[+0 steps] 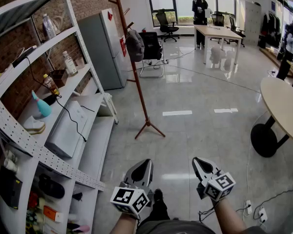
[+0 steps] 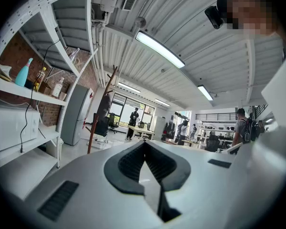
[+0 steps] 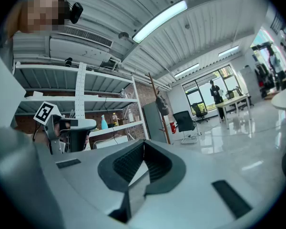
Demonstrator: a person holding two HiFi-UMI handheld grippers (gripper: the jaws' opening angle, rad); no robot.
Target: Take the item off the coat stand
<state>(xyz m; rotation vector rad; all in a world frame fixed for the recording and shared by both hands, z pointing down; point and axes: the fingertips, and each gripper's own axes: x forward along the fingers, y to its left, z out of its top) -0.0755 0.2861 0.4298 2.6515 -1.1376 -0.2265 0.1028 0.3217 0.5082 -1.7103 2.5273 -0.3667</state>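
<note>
A tall brown coat stand (image 1: 138,89) rises from the tiled floor ahead, next to the shelves. A grey item (image 1: 135,44), perhaps a bag or cap, hangs from one of its upper pegs. Both grippers are low in the head view, far short of the stand and pointing level. My left gripper (image 1: 146,162) is shut and holds nothing. My right gripper (image 1: 196,160) is also shut and empty. The left gripper view shows the stand (image 2: 96,128) and the hanging item (image 2: 104,106) beyond its closed tips (image 2: 144,143). In the right gripper view the item (image 3: 161,104) hangs past the closed tips (image 3: 143,143).
A white shelf rack (image 1: 53,62) with bottles, a teal spray bottle (image 1: 41,105) and a white box runs along the left. A grey cabinet (image 1: 103,50) and an office chair (image 1: 151,50) stand behind the stand. A round table (image 1: 283,106) is at right. Cables and a power strip (image 1: 256,212) lie nearby.
</note>
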